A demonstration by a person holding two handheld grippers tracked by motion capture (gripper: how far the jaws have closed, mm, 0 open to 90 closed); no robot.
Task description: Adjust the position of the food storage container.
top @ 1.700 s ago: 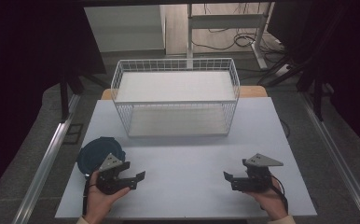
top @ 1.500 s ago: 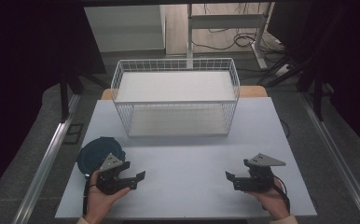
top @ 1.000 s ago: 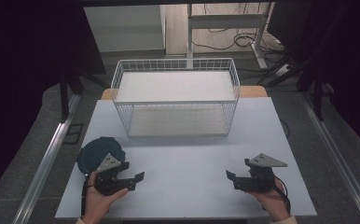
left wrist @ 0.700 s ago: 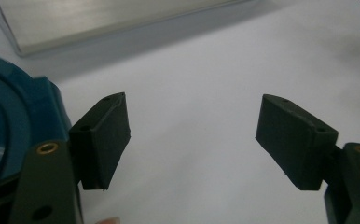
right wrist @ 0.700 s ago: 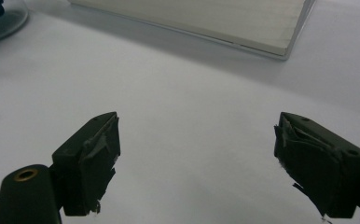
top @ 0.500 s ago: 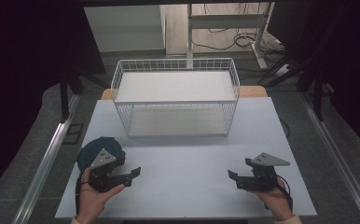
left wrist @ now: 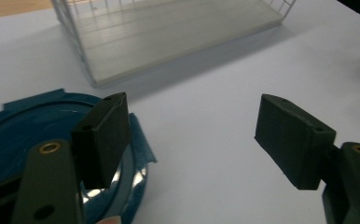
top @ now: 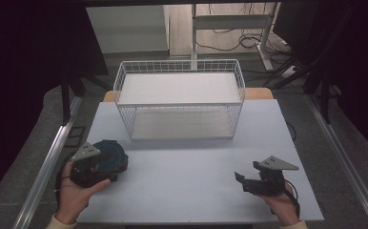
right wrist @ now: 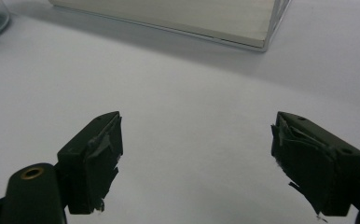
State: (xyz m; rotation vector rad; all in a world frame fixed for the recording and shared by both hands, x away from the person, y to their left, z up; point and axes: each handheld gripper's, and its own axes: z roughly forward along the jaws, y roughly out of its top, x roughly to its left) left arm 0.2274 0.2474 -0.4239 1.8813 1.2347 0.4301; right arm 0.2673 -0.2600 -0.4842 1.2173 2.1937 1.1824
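1. One thing is in play: a dark blue dish, round, shallow and glossy, lying flat on the table right under my left gripper, partly beneath one of its fingers.
2. My left fingers stand wide apart with nothing between them.
3. My right gripper sits well away from the dish; its jaws have just closed a little, yet the fingers remain apart and empty.
4. I judge the dish stiff, light and slippery; whether it would break I cannot tell.
5. I would pinch its raised rim, one finger inside and one outside.
6. The wire basket stands beyond my fingertips.
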